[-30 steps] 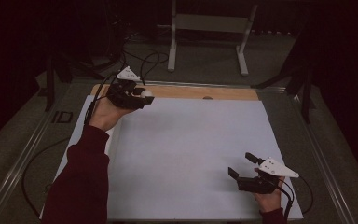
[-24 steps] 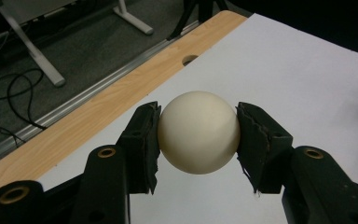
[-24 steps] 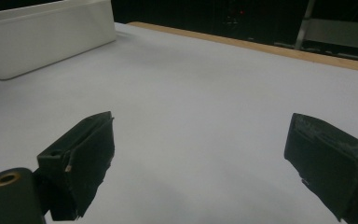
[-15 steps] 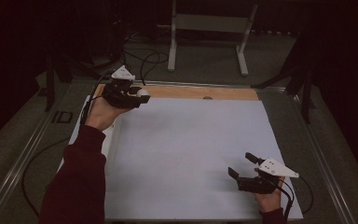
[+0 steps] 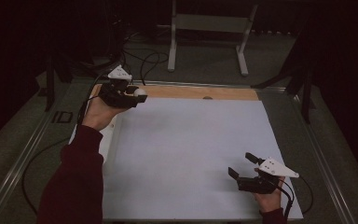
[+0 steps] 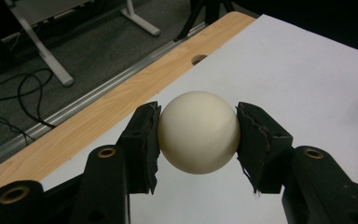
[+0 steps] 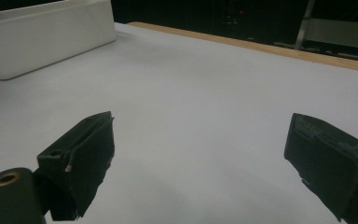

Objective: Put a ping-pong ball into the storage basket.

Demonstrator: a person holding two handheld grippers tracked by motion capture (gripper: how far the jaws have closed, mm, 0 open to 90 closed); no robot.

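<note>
High view: one cream ball (image 5: pixel 140 92), clamped in the left gripper (image 5: pixel 129 95), is held above the table's far left corner; the right gripper (image 5: pixel 244 169) rests near right, jaws apart, empty.

Left gripper view: both pads press the round ball (image 6: pixel 198 132), which has no long axis, over the white sheet (image 6: pixel 307 79).

Right gripper view: one white tray (image 7: pixel 46 35) lies far left.

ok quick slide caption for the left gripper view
Left tongs clamp a cream ball above the white table.
</note>
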